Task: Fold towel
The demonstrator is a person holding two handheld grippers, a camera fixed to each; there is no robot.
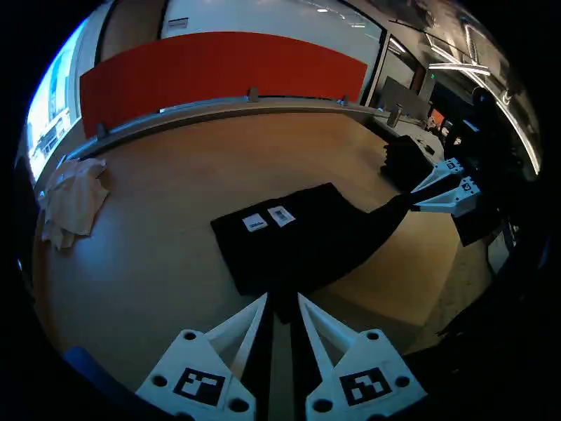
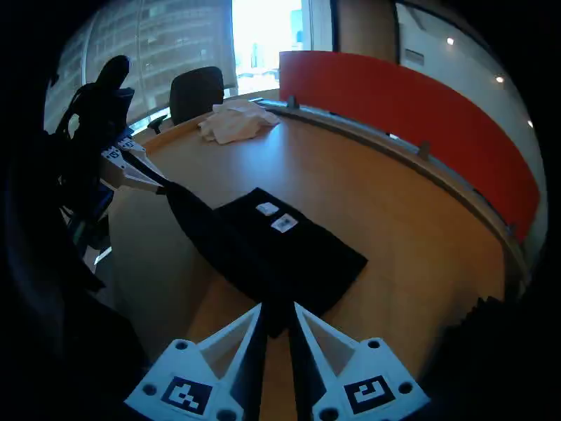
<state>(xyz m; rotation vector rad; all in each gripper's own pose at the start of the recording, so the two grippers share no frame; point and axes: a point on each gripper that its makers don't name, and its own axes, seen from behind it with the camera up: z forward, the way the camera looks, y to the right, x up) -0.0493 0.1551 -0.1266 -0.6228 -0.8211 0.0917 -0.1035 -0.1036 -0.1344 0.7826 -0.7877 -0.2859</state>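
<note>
The towel (image 1: 301, 238) lay on the surface (image 1: 154, 266), one corner pinched in the left gripper (image 1: 282, 305), another in the right gripper (image 2: 278, 312) at the surface's edge. Two labels (image 1: 256, 222) lay on top of it. A crumpled cloth (image 1: 73, 200) sat well apart, near the partition (image 1: 224, 67) behind the surface.

Dim interior, blown-out daylight from windows (image 2: 270, 35) ahead of the right gripper (image 2: 278, 307), ceiling strip lights (image 1: 456, 67) glaring ahead-right of the left gripper (image 1: 282, 300), towel (image 1: 308, 238) black without detail, heavy fisheye curvature at edges, soft sheen on table (image 1: 175, 231)
</note>
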